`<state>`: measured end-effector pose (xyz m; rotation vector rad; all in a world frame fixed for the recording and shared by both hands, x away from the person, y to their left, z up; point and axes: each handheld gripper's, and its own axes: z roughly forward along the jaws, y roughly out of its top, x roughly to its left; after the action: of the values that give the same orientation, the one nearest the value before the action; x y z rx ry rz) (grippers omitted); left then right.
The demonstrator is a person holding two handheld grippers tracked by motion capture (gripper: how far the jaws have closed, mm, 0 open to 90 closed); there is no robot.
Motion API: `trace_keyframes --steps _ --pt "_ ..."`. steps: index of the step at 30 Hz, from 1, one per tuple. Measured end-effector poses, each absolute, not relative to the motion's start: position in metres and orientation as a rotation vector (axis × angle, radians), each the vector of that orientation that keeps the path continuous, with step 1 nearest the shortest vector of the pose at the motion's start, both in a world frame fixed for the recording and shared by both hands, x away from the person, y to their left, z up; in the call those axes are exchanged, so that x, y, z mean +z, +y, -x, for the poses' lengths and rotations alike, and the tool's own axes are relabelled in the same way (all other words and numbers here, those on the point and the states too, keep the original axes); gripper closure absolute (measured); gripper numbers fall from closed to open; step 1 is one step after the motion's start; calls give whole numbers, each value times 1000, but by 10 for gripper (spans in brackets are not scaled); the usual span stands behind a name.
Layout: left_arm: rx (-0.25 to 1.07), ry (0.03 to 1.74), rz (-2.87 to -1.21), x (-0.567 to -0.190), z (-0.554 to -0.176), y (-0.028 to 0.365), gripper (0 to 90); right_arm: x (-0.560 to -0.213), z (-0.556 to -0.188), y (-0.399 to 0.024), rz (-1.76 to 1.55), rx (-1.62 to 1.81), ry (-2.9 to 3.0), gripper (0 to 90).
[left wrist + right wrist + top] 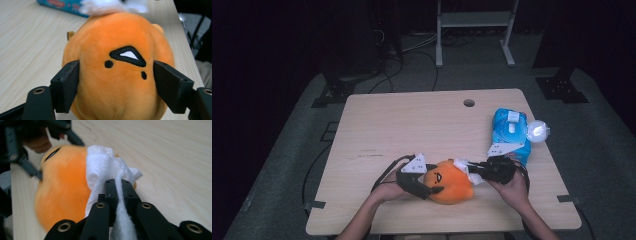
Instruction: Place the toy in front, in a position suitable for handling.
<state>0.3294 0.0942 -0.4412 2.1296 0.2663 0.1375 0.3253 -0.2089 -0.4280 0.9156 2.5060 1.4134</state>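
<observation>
An orange plush toy (449, 182) with a stitched black eye lies near the table's front edge. My left gripper (429, 187) grips it from the left side; in the left gripper view both black jaws press into the plush (115, 50), which bulges out above them. My right gripper (472, 172) comes in from the right, shut on a white wipe (102, 167) that lies against the plush (62, 195). In the right gripper view the wipe runs down between the closed jaws of that gripper (118, 182).
A blue pack of wipes (511, 132) lies at the right of the wooden table (412, 120), with a round white lid (537, 131) standing open at its side. A cable hole (469, 103) sits near the far edge. Both forearms enter from the bottom.
</observation>
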Motion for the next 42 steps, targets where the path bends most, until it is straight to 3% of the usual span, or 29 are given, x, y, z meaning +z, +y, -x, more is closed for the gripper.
trace_keyframes --steps 7,11,17,20,23,26,27,29,32,39,42 --pt "112 397 -2075 -445 -339 96 253 -417 -301 -202 -788 1479 2566 843" --pt "141 352 -2091 -443 -335 87 256 -414 -300 -182 -716 1456 2574 843" --pt "115 376 -2067 -444 -339 94 265 -417 -311 -193 -792 1474 2519 843" --pt "116 414 -2053 -443 -341 95 229 -418 -312 -199 -813 1449 2505 844" --pt "90 434 -2036 -436 -341 100 117 -422 -314 -209 -853 1427 2499 844" --pt "77 402 -2039 -432 -339 103 100 -424 -314 -211 -865 1424 2501 843" --pt "56 368 -2069 -432 -337 105 105 -424 -314 -212 -877 1415 2497 843" --pt "66 344 -2082 -435 -337 106 210 -424 -314 -213 -884 1420 2491 843" --pt "63 370 -2076 -437 -338 104 297 -421 -311 -209 -858 1393 2481 844" --pt "121 364 -2044 -429 -334 87 328 -408 -296 -179 -703 1383 2489 844" --pt "136 358 -2049 -430 -334 87 244 -410 -297 -175 -683 1374 2493 844"
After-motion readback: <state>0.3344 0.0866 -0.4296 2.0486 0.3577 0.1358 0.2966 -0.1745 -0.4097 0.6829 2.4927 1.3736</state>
